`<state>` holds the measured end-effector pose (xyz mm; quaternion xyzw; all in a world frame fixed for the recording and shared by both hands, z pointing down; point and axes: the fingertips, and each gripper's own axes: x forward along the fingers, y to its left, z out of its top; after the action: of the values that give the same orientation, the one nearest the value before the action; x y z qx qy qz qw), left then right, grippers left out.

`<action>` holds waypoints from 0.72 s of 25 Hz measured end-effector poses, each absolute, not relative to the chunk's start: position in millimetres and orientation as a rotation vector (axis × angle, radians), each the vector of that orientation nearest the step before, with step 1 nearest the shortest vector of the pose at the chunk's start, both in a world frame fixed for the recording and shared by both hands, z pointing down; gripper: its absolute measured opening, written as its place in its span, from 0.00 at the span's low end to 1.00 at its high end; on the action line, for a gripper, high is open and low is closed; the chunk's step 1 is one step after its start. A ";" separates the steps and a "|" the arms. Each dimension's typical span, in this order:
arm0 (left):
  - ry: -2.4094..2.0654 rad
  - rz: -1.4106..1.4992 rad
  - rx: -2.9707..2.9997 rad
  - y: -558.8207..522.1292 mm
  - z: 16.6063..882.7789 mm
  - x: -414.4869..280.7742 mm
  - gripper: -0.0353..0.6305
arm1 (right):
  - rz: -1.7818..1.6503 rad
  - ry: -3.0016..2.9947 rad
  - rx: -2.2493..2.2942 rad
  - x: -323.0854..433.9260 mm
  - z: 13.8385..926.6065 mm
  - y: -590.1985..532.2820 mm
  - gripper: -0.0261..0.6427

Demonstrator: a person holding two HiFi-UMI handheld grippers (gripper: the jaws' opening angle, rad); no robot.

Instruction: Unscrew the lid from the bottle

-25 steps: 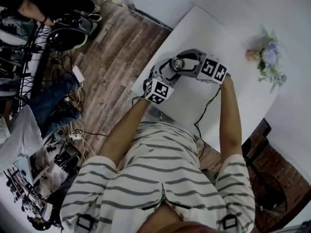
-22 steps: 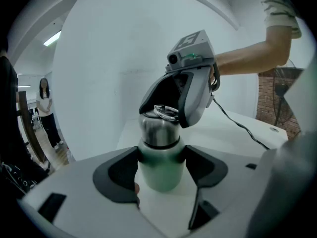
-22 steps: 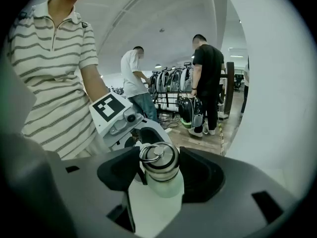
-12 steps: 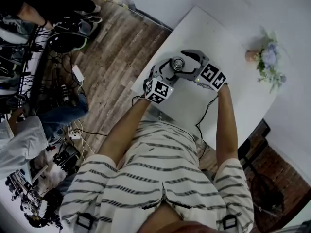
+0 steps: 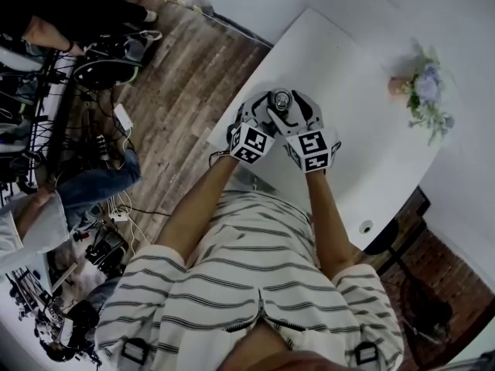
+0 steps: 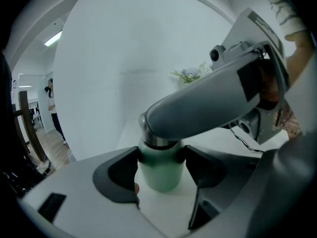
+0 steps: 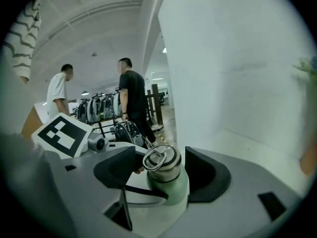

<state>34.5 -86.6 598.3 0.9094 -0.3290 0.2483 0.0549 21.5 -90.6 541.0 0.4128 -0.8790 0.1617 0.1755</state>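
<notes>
My left gripper (image 6: 161,166) clamps the bottle (image 6: 159,177). My right gripper (image 7: 161,171) sits close beside it. Its jaws have just been closing around the lid (image 7: 162,161), pads not pressing.

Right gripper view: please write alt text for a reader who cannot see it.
A green bottle with a ringed metal lid is seen between the jaws of the right gripper, which have just been closing around the lid but do not yet press on it. Behind, two people stand by racks of bags, next to a white wall.
</notes>
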 end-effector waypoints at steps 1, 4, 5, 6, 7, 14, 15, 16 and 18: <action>-0.999 0.755 2.760 -86.2 597.9 34.4 0.50 | 0.472 -2.474 1.214 22.2 543.2 -90.2 0.52; -0.999 0.758 2.759 -85.0 597.5 33.9 0.50 | 0.463 -2.442 1.307 24.7 544.5 -91.2 0.47; -1.000 0.757 2.759 -84.8 597.1 33.8 0.50 | 0.451 -2.439 1.320 24.6 544.0 -91.8 0.44; -1.000 0.756 2.759 -84.4 596.9 33.8 0.50 | 0.438 -2.439 1.324 23.8 543.7 -91.9 0.43; -1.001 0.755 2.759 -83.9 597.0 33.8 0.50 | 0.425 -2.440 1.322 22.9 543.5 -91.4 0.41; -0.999 0.754 2.759 -83.8 597.3 34.2 0.50 | 0.371 -2.448 1.280 22.1 543.6 -90.5 0.41; -1.000 0.754 2.759 -84.3 597.4 34.2 0.50 | 0.369 -2.453 1.268 22.1 543.8 -90.8 0.41; -1.000 0.754 2.759 -84.8 597.5 34.3 0.50 | 0.368 -2.459 1.255 22.2 544.0 -91.1 0.41; -0.999 0.754 2.760 -85.3 597.6 34.4 0.50 | 0.360 -2.470 1.227 22.3 544.1 -91.2 0.41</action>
<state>34.4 -85.3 597.6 0.9094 -0.3291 0.2484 0.0554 22.3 -91.2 544.1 0.4340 -0.8736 0.1275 0.1792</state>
